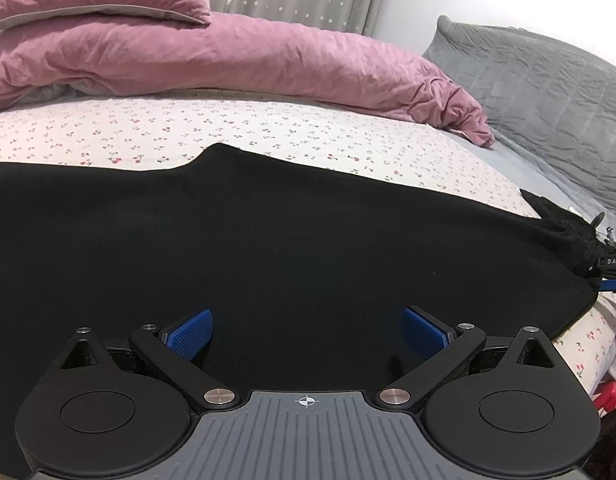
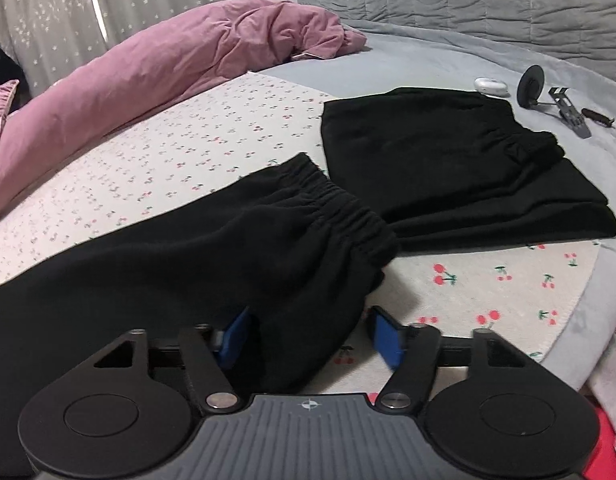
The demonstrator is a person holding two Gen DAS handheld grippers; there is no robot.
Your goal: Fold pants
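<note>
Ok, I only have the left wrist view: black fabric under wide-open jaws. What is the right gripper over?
Observer: The right gripper straddles the near edge of the pants, just short of their gathered elastic end. Its pads don't press the fabric.
Operator: Anything else black on the bed?
Observer: Yes, a second pair of pants, already folded, lies beyond that elastic end.
Operator: Any clutter near it?
Observer: A small white case and a black disc tool lie on the grey blanket behind the folded pair.
</note>
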